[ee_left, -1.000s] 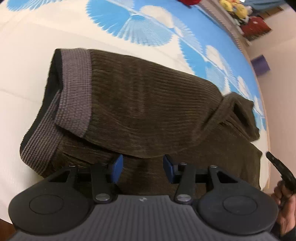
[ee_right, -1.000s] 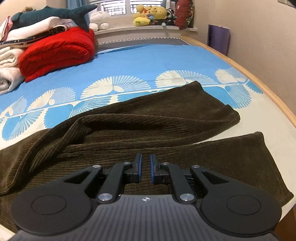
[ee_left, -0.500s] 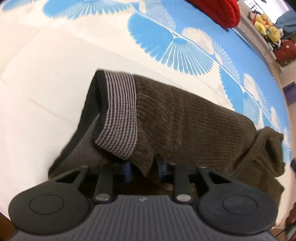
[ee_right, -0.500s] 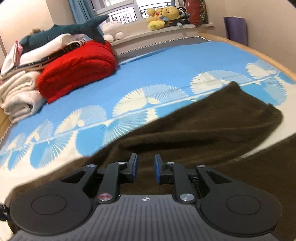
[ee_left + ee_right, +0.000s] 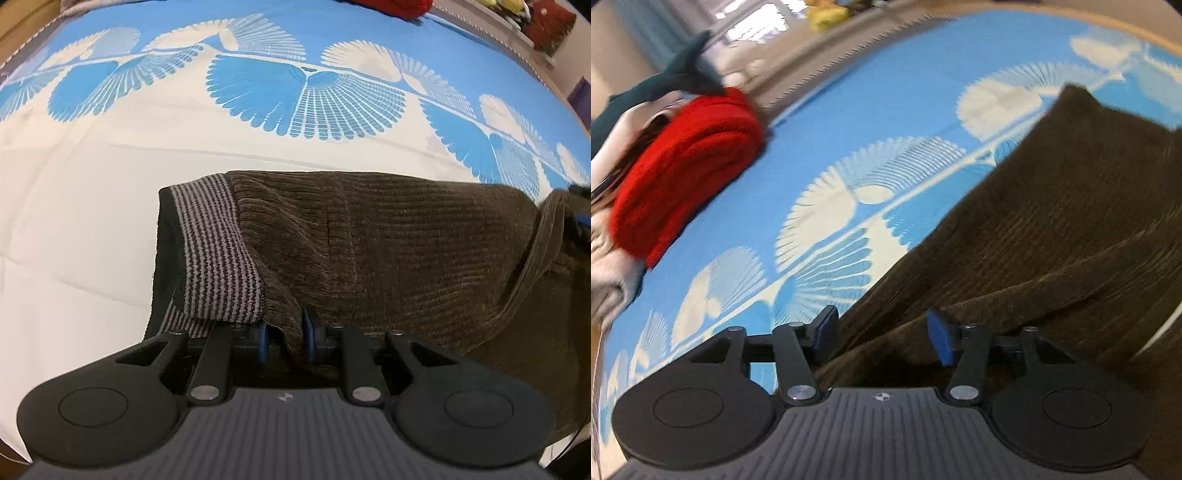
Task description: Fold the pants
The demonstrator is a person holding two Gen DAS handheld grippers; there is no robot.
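Note:
Dark brown corduroy pants [image 5: 399,243] lie on the bed with their striped grey waistband [image 5: 218,251] at the left. My left gripper [image 5: 284,338] is shut on a fold of the pants next to the waistband and holds it lifted. In the right wrist view the pants [image 5: 1052,229] stretch away to the upper right. My right gripper [image 5: 882,334] is open, its blue pads apart, with pant fabric lying between and under them.
The bed [image 5: 92,206] has a blue and white fan-pattern cover. A rolled red blanket [image 5: 683,166], folded pale laundry and a plush shark [image 5: 668,85] sit at the bed's far left. Stuffed toys line the windowsill behind.
My left gripper stayed shut on the waistband-side fabric and pulled it up and back. My right gripper opened wide and tilted, letting go of the pant fabric.

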